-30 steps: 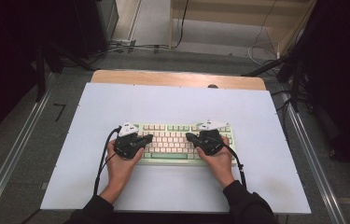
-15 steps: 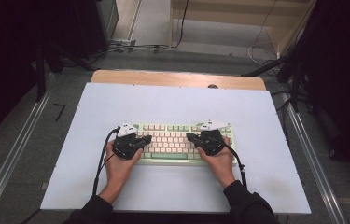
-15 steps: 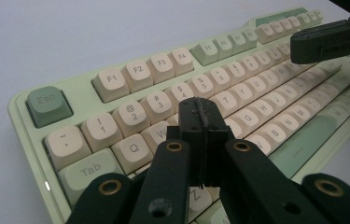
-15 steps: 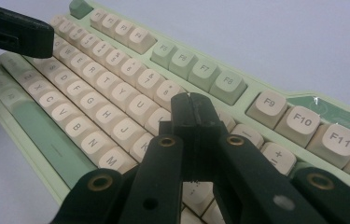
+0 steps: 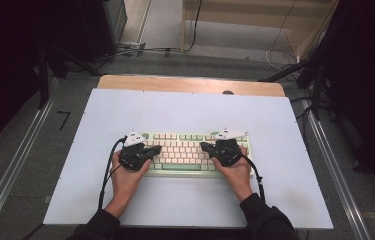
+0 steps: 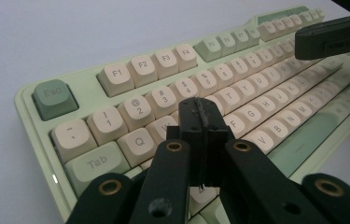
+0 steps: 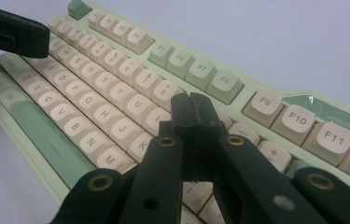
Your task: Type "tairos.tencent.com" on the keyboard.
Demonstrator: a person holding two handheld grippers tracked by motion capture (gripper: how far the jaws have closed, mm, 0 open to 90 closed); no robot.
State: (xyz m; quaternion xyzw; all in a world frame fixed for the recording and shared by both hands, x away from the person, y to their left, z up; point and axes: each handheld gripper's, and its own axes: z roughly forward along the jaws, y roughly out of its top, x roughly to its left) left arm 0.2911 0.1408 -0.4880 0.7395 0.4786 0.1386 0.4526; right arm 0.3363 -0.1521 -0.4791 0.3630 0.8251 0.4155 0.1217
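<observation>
A pale green keyboard [image 5: 185, 150] with cream keycaps lies near the middle of the white table. My left gripper [image 5: 156, 149] hovers over its left end, jaws pressed together with nothing between them. In the left gripper view the left gripper [image 6: 202, 106] points at the keys near W and E of the keyboard [image 6: 130, 74]. My right gripper [image 5: 205, 147] sits over the keyboard's right half, also shut and empty. In the right gripper view the right gripper [image 7: 192, 103] hangs over the keys around I and O of the keyboard [image 7: 93, 74].
The white tabletop [image 5: 185, 110] has a wooden strip [image 5: 190, 84] along its far edge. Metal rails [image 5: 15, 165] run down both sides of the table. Cables [image 5: 285, 55] lie on the floor behind it. The other hand's jaws show at the far edge of each gripper view.
</observation>
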